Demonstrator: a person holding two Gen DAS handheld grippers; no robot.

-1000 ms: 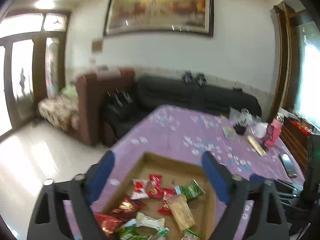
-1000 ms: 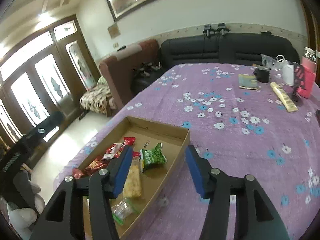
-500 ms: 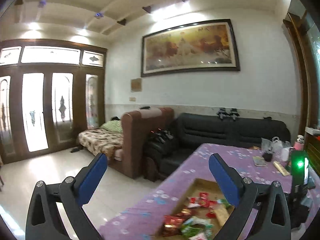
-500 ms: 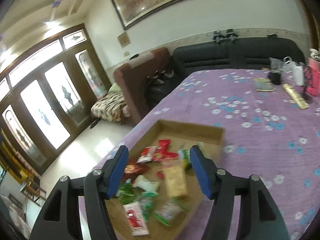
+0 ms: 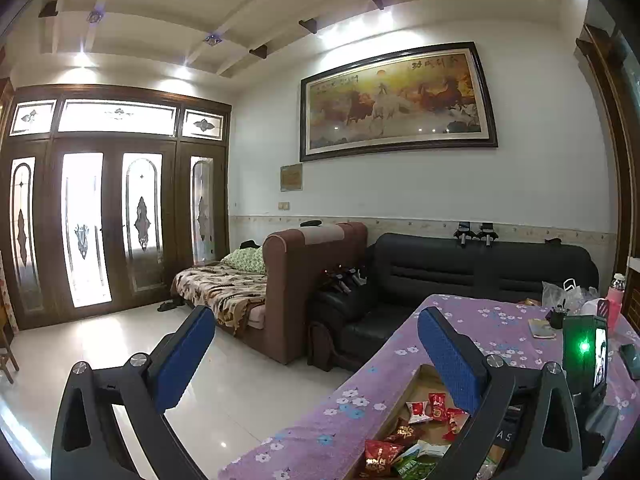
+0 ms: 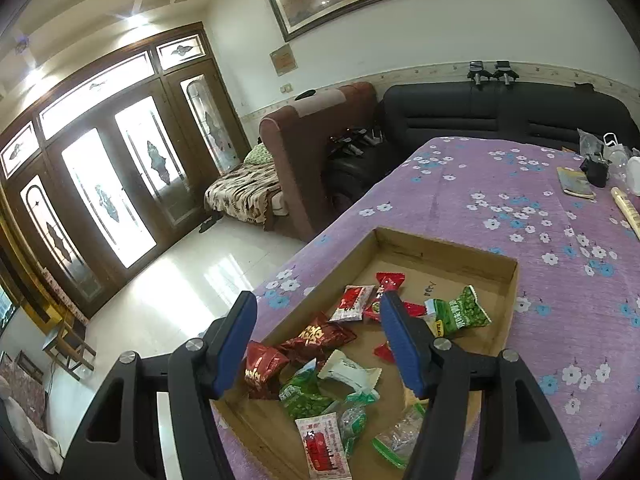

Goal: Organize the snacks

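The left wrist view takes in mostly room: glazed doors [image 5: 108, 228], a horse painting [image 5: 396, 100], a black sofa [image 5: 460, 276], with only a corner of the cardboard tray [image 5: 404, 396] at lower right. The right wrist view looks down into that tray [image 6: 448, 248] on the purple flowered cloth [image 6: 520, 184]. The left gripper [image 5: 312, 356] points nearly level, jaws spread wide, nothing between. The right gripper [image 6: 318, 340] tilts downward above the tray, jaws parted and gripping nothing. Red, green and white snack packets [image 6: 320, 336] lie jumbled inside the tray.
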